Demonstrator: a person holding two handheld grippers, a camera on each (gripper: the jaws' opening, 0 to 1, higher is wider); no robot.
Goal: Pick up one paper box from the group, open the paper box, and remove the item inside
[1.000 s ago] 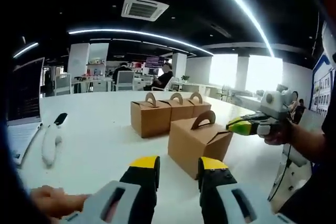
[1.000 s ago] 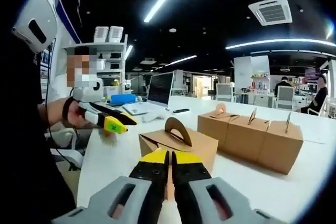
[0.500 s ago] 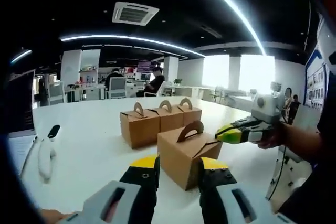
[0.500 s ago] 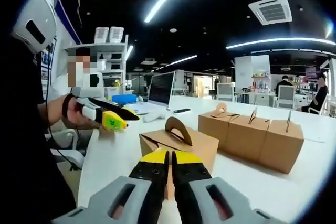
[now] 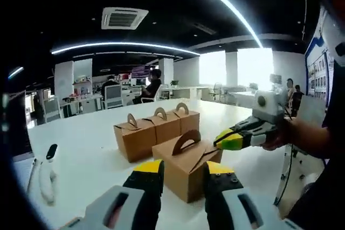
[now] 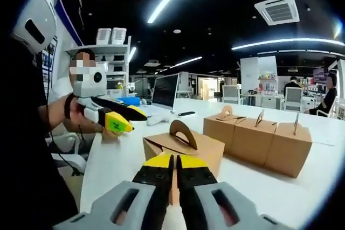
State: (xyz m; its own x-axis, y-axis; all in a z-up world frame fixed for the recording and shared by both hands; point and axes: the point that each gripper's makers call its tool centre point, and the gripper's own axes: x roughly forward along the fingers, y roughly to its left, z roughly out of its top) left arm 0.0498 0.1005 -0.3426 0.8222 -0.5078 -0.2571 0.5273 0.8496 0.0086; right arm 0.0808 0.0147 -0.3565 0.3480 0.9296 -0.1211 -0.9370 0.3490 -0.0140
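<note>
One paper box (image 5: 186,162) stands apart from the group of three boxes (image 5: 155,127) — centre of the left gripper view, just above that view's own jaws. In the right gripper view it sits low centre (image 6: 183,146), with the group to its right (image 6: 259,138).

Right gripper (image 6: 175,166): jaws pressed together at the box's near edge, apparently pinching a flap; in the left gripper view it comes in from the right (image 5: 229,139), tip at the box's top corner.

Left gripper (image 5: 183,169): jaws spread, short of the box, holding nothing.

Judgement: separation from the group looks done. Opening barely started — handle upright, top mostly closed. Item inside not visible; removal remains.
</note>
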